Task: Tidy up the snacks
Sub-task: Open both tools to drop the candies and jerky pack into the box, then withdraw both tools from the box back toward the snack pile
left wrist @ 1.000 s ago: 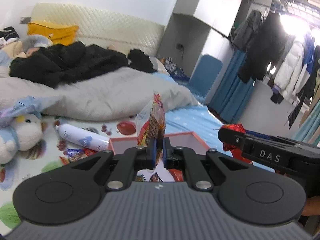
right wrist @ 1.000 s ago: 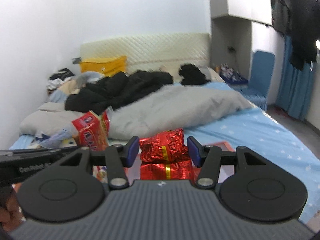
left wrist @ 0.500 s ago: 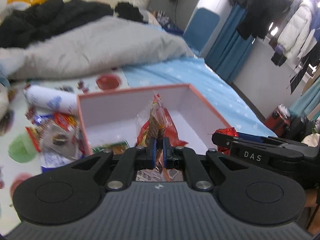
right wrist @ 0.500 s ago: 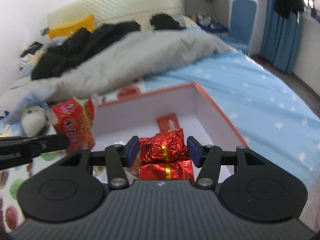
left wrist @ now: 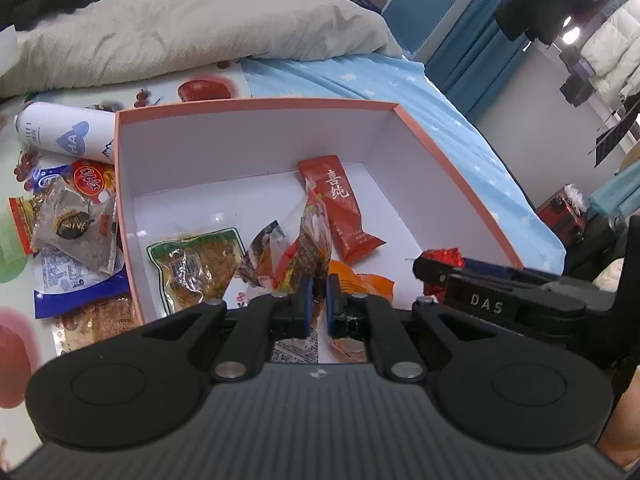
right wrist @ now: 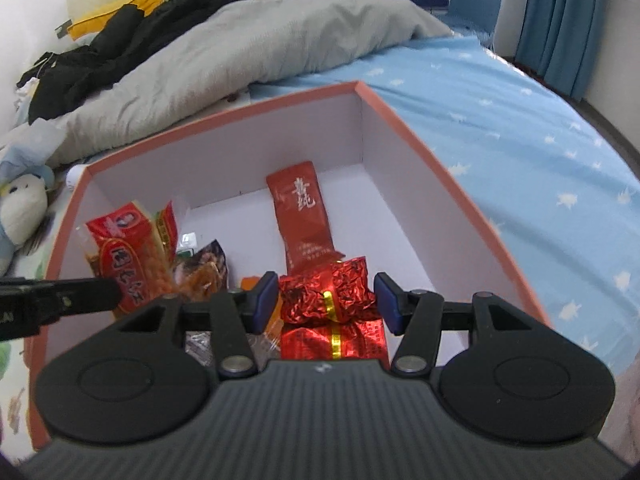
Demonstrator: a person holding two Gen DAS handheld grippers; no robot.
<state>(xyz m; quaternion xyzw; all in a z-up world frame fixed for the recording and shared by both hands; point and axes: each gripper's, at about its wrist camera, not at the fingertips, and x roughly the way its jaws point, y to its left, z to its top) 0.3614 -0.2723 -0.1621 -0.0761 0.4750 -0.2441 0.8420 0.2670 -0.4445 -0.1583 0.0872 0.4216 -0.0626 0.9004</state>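
A pink-rimmed white box [left wrist: 256,105] [right wrist: 224,114] lies on the bed with several snacks inside, among them a long red bar packet [left wrist: 340,208] [right wrist: 302,216] and a green-edged packet [left wrist: 196,264]. My left gripper [left wrist: 317,304] is shut on a red and clear snack bag [left wrist: 312,240] [right wrist: 128,256], held over the box's near part. My right gripper [right wrist: 326,300] holds a crinkled red foil packet [right wrist: 332,296] between its fingers above the box's near right side; the packet's tip shows in the left wrist view [left wrist: 442,257].
Loose snack packets [left wrist: 72,232] and a white spray can [left wrist: 64,136] lie left of the box on a fruit-print mat. A grey duvet [right wrist: 240,44] lies behind the box, a plush toy [right wrist: 20,208] at left, blue star sheet [right wrist: 520,128] at right.
Both grippers have tilted downward and moved forward over the box with their packets; the box's inside and contents have come into view.
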